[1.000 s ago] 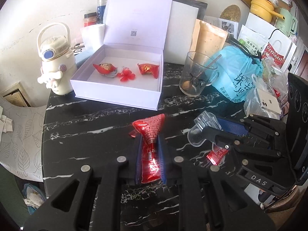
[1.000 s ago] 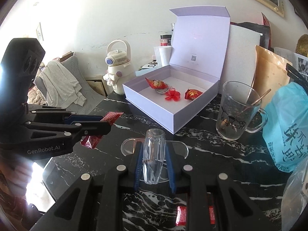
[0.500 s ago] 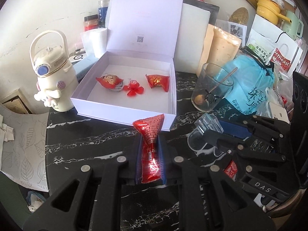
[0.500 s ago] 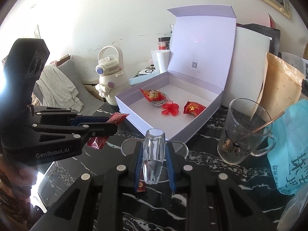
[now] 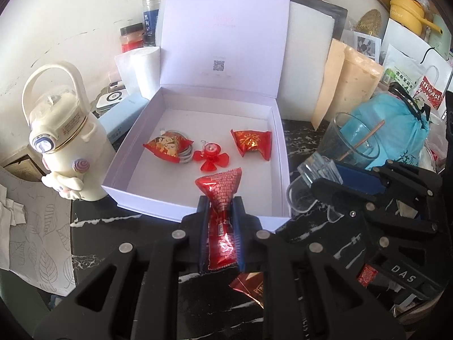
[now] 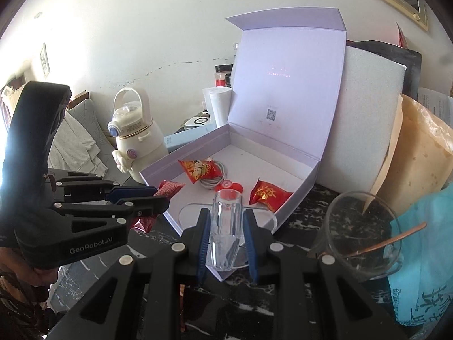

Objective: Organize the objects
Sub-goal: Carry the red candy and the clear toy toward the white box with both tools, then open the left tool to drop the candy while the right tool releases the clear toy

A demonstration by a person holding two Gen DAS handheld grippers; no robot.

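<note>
Gripping a red snack packet (image 5: 222, 221) between its blue pads, the left gripper (image 5: 220, 206) is clamped on the packet's middle; the packet's crimped top end fans out past the fingertips and sits over the front wall of the open white box (image 5: 279, 153). Packet runs lengthwise along the fingers, its lower end back toward the camera.

Right gripper (image 6: 226, 226) is closed around a clear plastic piece (image 6: 226, 221), an upright faceted tube on a flat round clear base, held by the tube. It hangs at the box's near right corner, base overlapping the box edge in the right wrist view.

Inside the box, on its floor: a red printed snack bag (image 5: 167, 147) lying on a coiled white cable (image 5: 187, 155) at left, a small red fan-shaped trinket (image 5: 211, 160) in the middle, another red packet (image 5: 252, 143) at right. Lid stands open, upright at the back.

Box rests on a black marble table (image 5: 93, 235). A cream kettle-shaped bottle (image 5: 65, 141) stands just left of the box; a glass mug (image 6: 359, 235) with a spoon stands right of it. One more red wrapper (image 5: 252, 286) lies on the table under the left gripper.
</note>
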